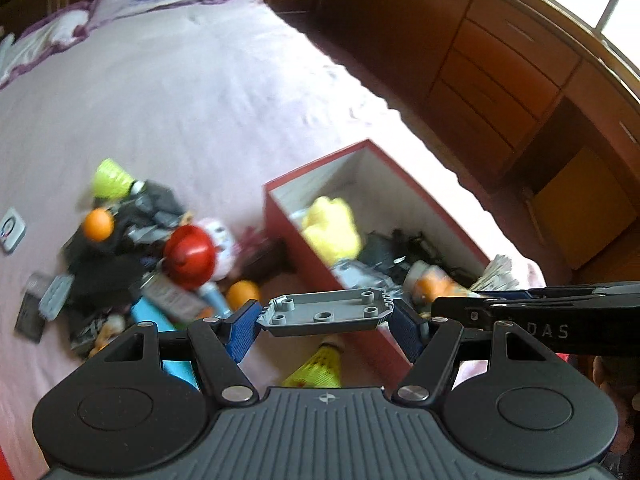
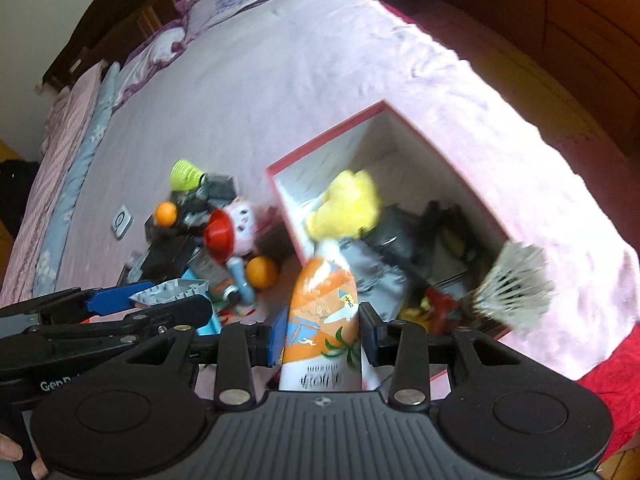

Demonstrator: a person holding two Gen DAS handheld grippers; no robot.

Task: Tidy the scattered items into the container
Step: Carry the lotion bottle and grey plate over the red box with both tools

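Progress looks roughly halfway, judging by the red-walled cardboard box with white inside (image 1: 292,240), which sits right of centre in both views on the pale pink bedspread (image 1: 200,100) and already holds a soft yellow plush toy (image 1: 330,228), dark tangled items and grey plastic pieces. Two more things are on the way: the left gripper (image 1: 324,318) is clamped across a flat grey plastic plate with round studs (image 1: 324,310), held low in the left wrist view just before the box's near corner, and the right gripper (image 2: 322,330) has an orange-and-white printed squeeze tube (image 2: 320,304) between its blue pads, with its upper end over the box's near wall. Left to gather is the pile at centre left: a red plastic funnel-shaped cap (image 1: 190,256), two orange balls (image 1: 98,224), a lime-green shuttlecock (image 1: 112,178), dark cloth and small packets. A second yellow shuttlecock (image 1: 320,372) lies under the left gripper. A white feather shuttlecock (image 2: 516,284) perches at the box's right corner, where I judge it could get knocked off. The two tools are close together, so they may crowd each other at the box.
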